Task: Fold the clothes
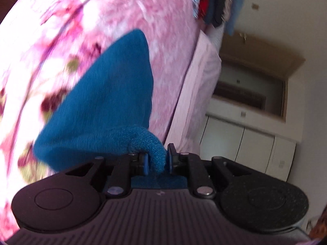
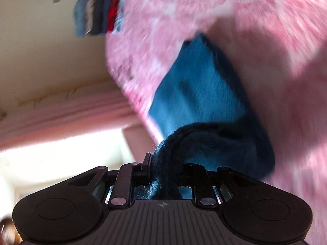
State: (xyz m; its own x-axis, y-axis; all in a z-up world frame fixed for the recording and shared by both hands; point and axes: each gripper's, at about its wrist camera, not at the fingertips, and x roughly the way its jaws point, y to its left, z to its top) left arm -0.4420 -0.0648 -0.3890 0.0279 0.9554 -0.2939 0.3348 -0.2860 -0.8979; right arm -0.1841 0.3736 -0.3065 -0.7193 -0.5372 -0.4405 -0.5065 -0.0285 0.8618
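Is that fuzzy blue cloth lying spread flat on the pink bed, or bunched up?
Bunched up: the fuzzy blue cloth is gathered at both ends, between the left gripper and right gripper jaws, above the pink bedcover.

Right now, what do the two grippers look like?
Both match: left gripper and right gripper have black bodies with ribbed grey centre panels, two round black discs, black linkage bars and silver rivets. Left shows blue pads. Small cross mark on the right body.
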